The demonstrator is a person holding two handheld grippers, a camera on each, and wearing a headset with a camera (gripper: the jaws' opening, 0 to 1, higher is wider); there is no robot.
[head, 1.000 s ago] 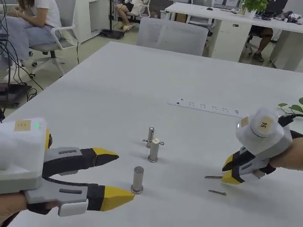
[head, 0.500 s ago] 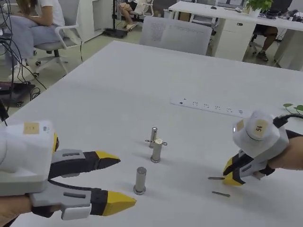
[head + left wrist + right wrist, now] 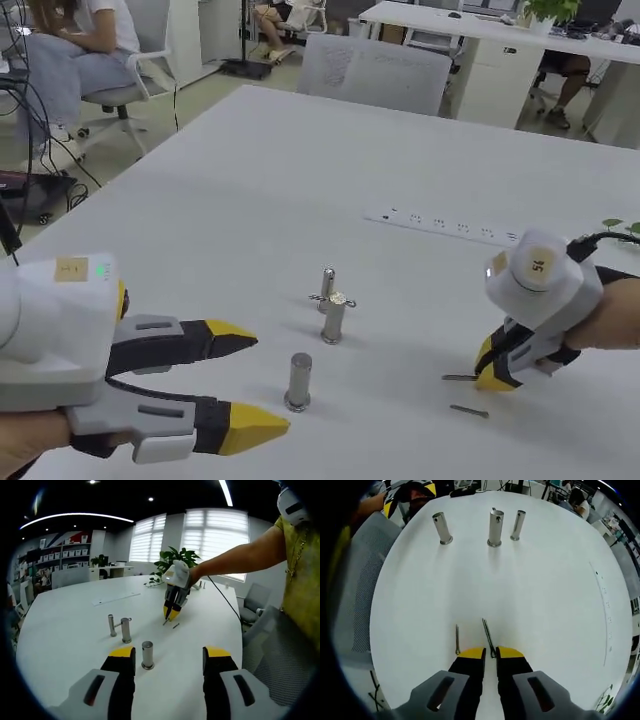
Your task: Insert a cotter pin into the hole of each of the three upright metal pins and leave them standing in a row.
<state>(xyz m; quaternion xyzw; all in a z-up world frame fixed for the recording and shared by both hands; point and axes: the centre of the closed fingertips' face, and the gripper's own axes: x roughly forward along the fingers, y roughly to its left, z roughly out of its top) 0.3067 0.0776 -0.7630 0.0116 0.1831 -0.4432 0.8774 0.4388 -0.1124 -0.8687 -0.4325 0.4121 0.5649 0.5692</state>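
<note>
Right gripper (image 3: 490, 654) has its tips down at the white table (image 3: 250, 200), jaws drawn close with a thin gap between them. One end of the first cotter pin (image 3: 488, 637) lies in that gap against the inner edge of one jaw, and the rest points straight ahead of the tips, flat on the table. The view is too coarse to say whether the jaws are actually pinching it. Just beside the other jaw's tip, the second cotter pin (image 3: 457, 639) lies loose on the table, roughly parallel to the first.

Well ahead of this gripper the three metal pins stand upright in a loose row: the nearest metal pin (image 3: 441, 528) off to one side, then the middle metal pin (image 3: 495, 528) and, close beside it, the far metal pin (image 3: 518, 525).

Left gripper (image 3: 169, 655) is held above the table with its jaws spread wide and nothing between them. Directly ahead of its gap stands the nearest metal pin, bare at the top. Beyond that, the middle metal pin carries a fitted cotter pin (image 3: 343, 301) through its head. Farther out from both grippers a white power strip (image 3: 440, 225) lies flat on the table
</note>
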